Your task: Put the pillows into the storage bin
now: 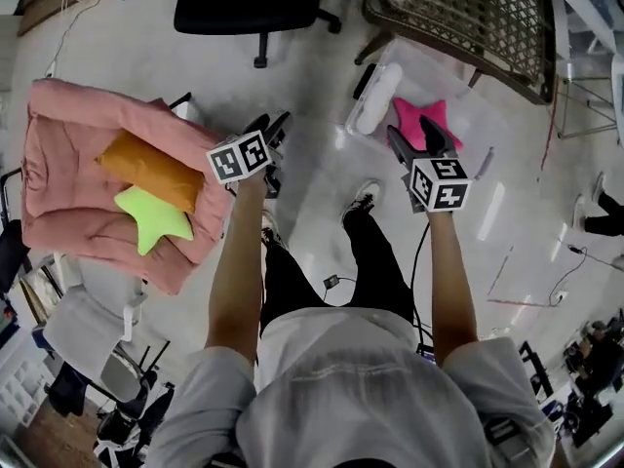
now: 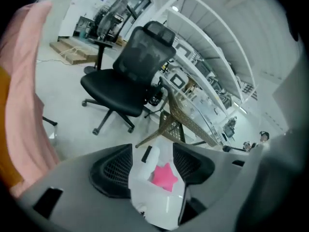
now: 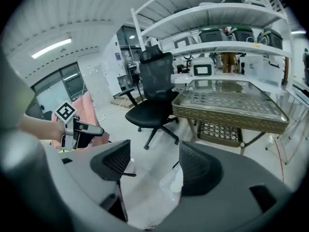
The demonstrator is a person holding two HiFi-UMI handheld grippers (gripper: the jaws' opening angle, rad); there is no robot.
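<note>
An orange pillow (image 1: 151, 171) and a green star pillow (image 1: 151, 217) lie on a pink cushioned seat (image 1: 68, 154) at the left. On the floor ahead stands a clear storage bin (image 1: 463, 100) holding a white pillow (image 1: 377, 97) and a pink star pillow (image 1: 421, 120). My left gripper (image 1: 270, 125) hangs open and holds nothing, just right of the seat. My right gripper (image 1: 412, 133) is open above the bin's near side, nothing between its jaws. The left gripper view shows the bin (image 2: 159, 211) and pink star pillow (image 2: 164, 176) past the open left gripper (image 2: 152, 151). The right gripper (image 3: 154, 161) looks over the floor.
A black office chair (image 1: 244, 3) stands at the back and a wicker glass-topped table (image 1: 458, 22) just behind the bin. Cables run over the floor at the right. Shelving with boxes (image 3: 231, 33) lines the far wall. The person's shoes (image 1: 363, 198) are on the floor between seat and bin.
</note>
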